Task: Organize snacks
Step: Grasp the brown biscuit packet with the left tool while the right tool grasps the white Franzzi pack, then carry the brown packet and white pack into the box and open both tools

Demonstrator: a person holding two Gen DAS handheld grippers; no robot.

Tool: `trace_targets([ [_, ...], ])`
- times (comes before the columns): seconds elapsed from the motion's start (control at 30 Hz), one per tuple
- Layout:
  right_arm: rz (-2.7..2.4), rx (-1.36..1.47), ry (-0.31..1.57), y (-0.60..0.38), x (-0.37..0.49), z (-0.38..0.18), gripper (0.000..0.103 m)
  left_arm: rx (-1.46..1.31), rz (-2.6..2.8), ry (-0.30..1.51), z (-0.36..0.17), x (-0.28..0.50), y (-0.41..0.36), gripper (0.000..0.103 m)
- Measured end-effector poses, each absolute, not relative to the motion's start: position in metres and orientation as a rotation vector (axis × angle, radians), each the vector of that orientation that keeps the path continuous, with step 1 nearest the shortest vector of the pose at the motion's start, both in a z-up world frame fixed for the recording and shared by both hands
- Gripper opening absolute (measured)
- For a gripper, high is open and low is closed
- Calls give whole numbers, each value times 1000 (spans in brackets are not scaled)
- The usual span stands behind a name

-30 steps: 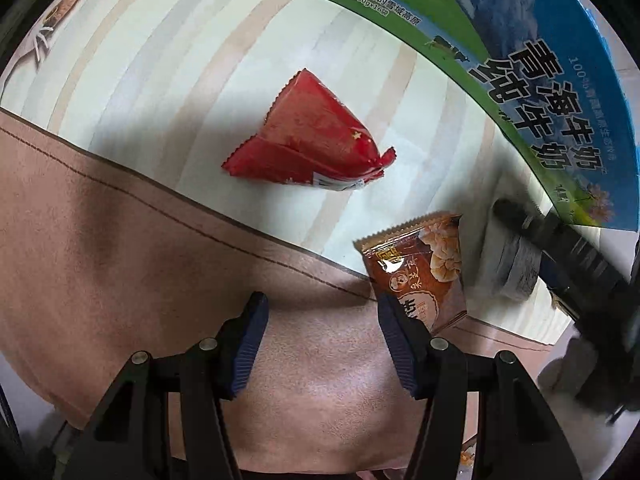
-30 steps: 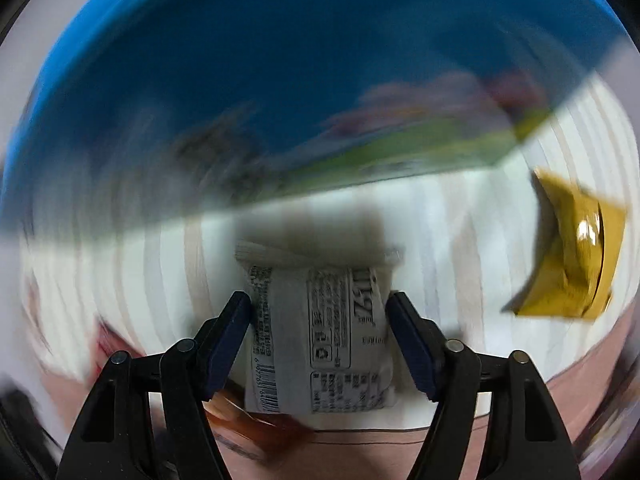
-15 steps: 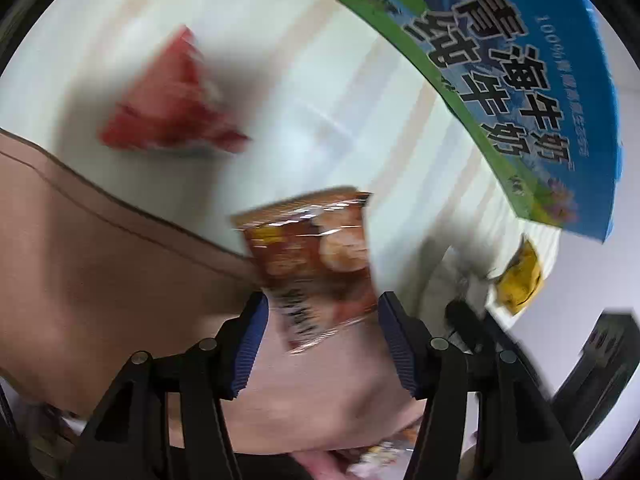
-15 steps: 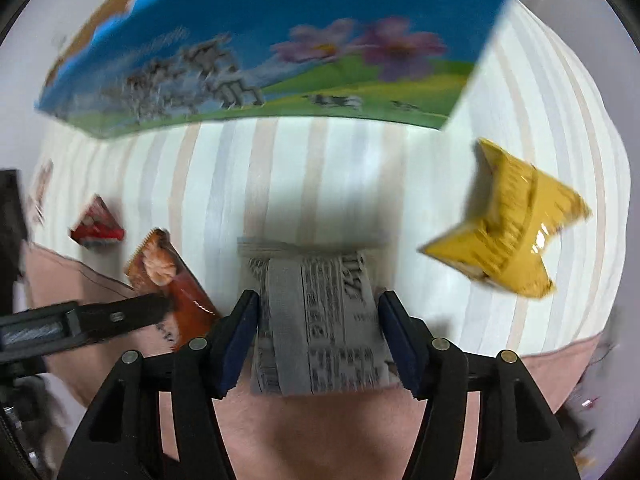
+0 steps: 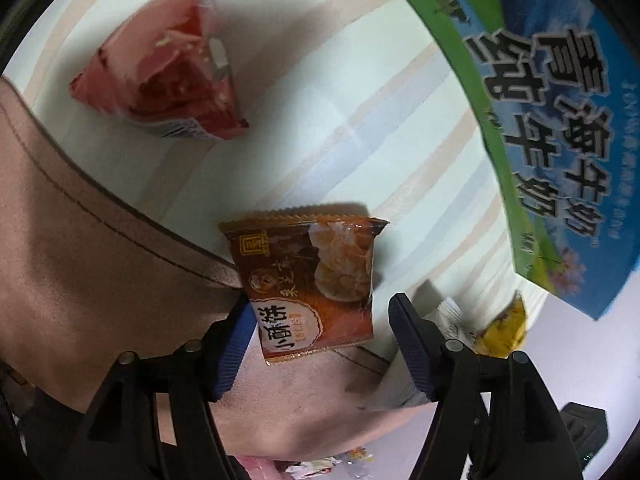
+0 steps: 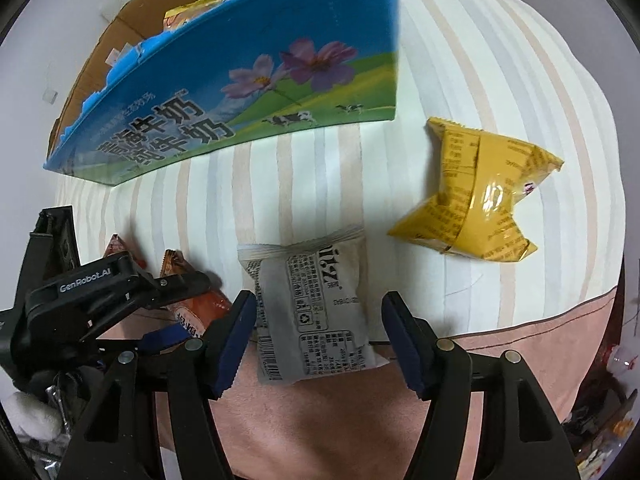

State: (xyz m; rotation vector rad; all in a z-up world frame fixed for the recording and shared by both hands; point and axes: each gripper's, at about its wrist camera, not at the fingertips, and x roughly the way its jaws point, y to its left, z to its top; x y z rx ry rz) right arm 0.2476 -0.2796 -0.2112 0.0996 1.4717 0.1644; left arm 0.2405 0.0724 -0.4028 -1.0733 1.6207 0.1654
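Four loose snack packets are counted: one brown foil dumpling-print packet (image 5: 312,284) between the spread jaws of the left gripper (image 5: 320,344), one grey-white printed packet (image 6: 312,312) between the spread jaws of the right gripper (image 6: 318,340), one yellow crinkled packet (image 6: 476,196) and one red triangular packet (image 5: 164,68). All lie on a striped cream bedsheet (image 6: 480,60) edged in pink. One blue-and-green cardboard milk carton box (image 6: 248,76) stands behind, holding at least one orange-yellow packet (image 6: 192,10).

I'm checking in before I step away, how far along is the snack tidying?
Early on. A few packets already show inside the blue milk carton box. In hand: the open left gripper straddles the brown packet, the open right gripper straddles the white packet; neither is gripped. The red packet and yellow packet lie untouched on the striped cloth.
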Motion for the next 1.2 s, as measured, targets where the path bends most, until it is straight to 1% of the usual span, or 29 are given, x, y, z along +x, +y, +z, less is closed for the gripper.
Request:
trace_targets([
  [0.13,153,83,1484,-288,250,-213,68,-897,161,1648,-403,258,53,65],
  [0.2,156,61,1493,-283,248,-219,68,-736,104,1652,-393,260,42,60],
  [0.37,182,6,1501,-272,246,-224,68,-331,14,1662,-380,247,28,60],
  [0.43,185,-19,1510,-267,246,-229,68,-244,-8,1673,-383,240,31,60],
  [0.53,185,-84,1497,-262,246,-235,67,-239,-26,1667,-384,238,37,61],
  [0.63,192,-128,1489,-259,239,-237,57,-303,-21,1658,-383,238,52,63],
  [0.7,209,-134,1497,-264,229,-234,56,-360,-14,1648,-385,234,67,68],
  [0.77,218,-137,1520,-273,214,-232,56,-401,-3,1640,-386,233,72,71],
  [0.97,228,-55,1587,-300,184,-228,57,-387,33,1623,-389,235,68,72],
  [1.03,214,-19,1587,-308,182,-225,60,-358,39,1617,-388,234,54,72],
  [1.1,200,8,1574,-315,178,-223,62,-301,41,1614,-383,229,37,63],
  [1.13,198,17,1571,-315,180,-222,63,-278,36,1614,-380,221,17,61],
  [1.2,197,31,1563,-319,178,-220,64,-235,28,1628,-378,216,17,60],
])
